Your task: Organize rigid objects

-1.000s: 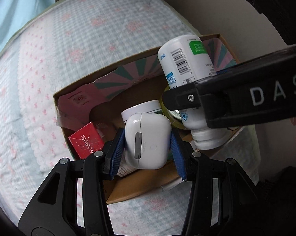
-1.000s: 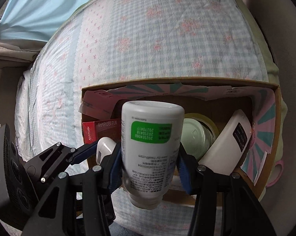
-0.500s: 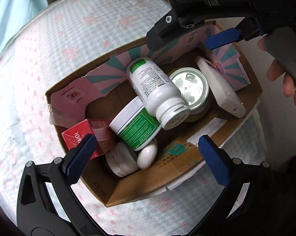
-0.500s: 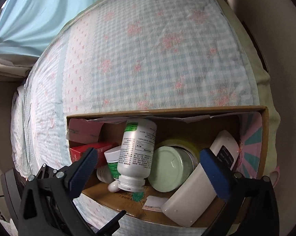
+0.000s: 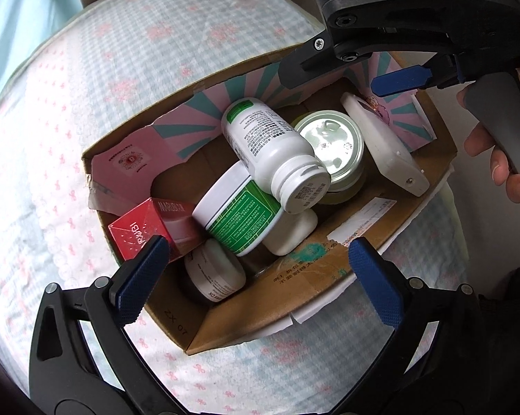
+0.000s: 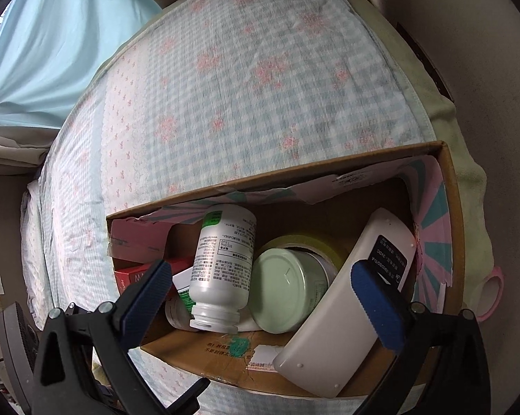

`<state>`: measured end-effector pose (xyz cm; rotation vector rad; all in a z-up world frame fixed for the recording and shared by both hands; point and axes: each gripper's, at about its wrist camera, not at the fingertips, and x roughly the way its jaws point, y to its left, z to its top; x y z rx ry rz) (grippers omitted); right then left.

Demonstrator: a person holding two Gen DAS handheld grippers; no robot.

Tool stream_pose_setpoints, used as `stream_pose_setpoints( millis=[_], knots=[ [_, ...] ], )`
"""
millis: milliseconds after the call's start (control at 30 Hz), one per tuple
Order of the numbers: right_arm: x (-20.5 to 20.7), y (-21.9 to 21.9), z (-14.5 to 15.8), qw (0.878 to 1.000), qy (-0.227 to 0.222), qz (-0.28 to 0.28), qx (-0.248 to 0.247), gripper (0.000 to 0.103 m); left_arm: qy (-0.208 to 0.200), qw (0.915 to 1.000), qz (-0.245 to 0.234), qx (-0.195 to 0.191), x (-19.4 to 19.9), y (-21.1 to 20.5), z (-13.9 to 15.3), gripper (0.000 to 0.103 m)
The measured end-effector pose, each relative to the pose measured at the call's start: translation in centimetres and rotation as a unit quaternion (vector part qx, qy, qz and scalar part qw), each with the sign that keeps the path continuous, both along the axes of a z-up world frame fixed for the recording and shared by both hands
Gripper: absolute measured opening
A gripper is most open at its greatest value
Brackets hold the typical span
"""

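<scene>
An open cardboard box (image 5: 270, 297) sits on the bed. A white pill bottle (image 5: 273, 152) lies on top of its contents, cap toward me. It rests on a green-labelled tub (image 5: 239, 214) and a tin can (image 5: 332, 148). A white earbud case (image 5: 291, 231) lies under the bottle's cap. My left gripper (image 5: 258, 276) hangs open above the box's near side, holding nothing. My right gripper (image 6: 261, 297) is open and empty too, over the bottle (image 6: 221, 269) and the can (image 6: 287, 294). From the left wrist it shows over the box's far right corner (image 5: 332, 79).
The box also holds a red carton (image 5: 145, 228), a small white jar (image 5: 215, 273) and a white remote (image 5: 380, 145) leaning on its right wall. A checked floral sheet (image 6: 242, 86) covers the bed. A hand (image 5: 501, 159) grips the right handle. A beige wall (image 6: 484, 69) is close on the right.
Both grippers opened. The left let go of the earbud case and the right let go of the white bottle; both now lie in the box. The right gripper has drawn back toward the far right.
</scene>
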<state>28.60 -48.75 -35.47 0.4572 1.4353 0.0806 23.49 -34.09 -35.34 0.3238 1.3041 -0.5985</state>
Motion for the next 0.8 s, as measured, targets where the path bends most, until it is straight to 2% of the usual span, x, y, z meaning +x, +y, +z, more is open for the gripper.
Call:
stream_pose_setpoints(
  millis=[200, 367, 500, 633, 733, 800],
  knots=[
    [-1.0, 0.3, 2.5, 1.0, -0.005, -0.001, -0.015, 0.103, -0.016, 0.9998, 0.002, -0.01, -0.4, 0.6, 2.7, 0.103],
    [-1.8, 1.1, 6.3, 0.999, -0.023, -0.008, -0.025, 0.103, -0.046, 0.9987, 0.01, -0.021, -1.3, 2.1, 7.0, 0.103],
    [-2.4, 2.7, 10.5, 0.998, -0.047, -0.002, -0.045, 0.103, -0.075, 0.9963, 0.03, -0.03, -2.2, 4.9, 11.3, 0.103],
    [-3.4, 5.8, 15.4, 0.995, -0.085, 0.011, -0.053, 0.103, -0.108, 0.9914, 0.061, -0.041, -3.2, 9.4, 16.4, 0.103],
    [-4.8, 9.0, 19.4, 0.991, -0.12, 0.026, -0.054, 0.103, -0.138, 0.9848, 0.092, -0.051, -4.4, 13.3, 20.9, 0.103],
    [-6.3, 11.3, 22.3, 0.986, -0.151, 0.033, -0.062, 0.103, -0.165, 0.9773, 0.118, -0.059, -5.4, 16.1, 24.2, 0.103]
  ],
)
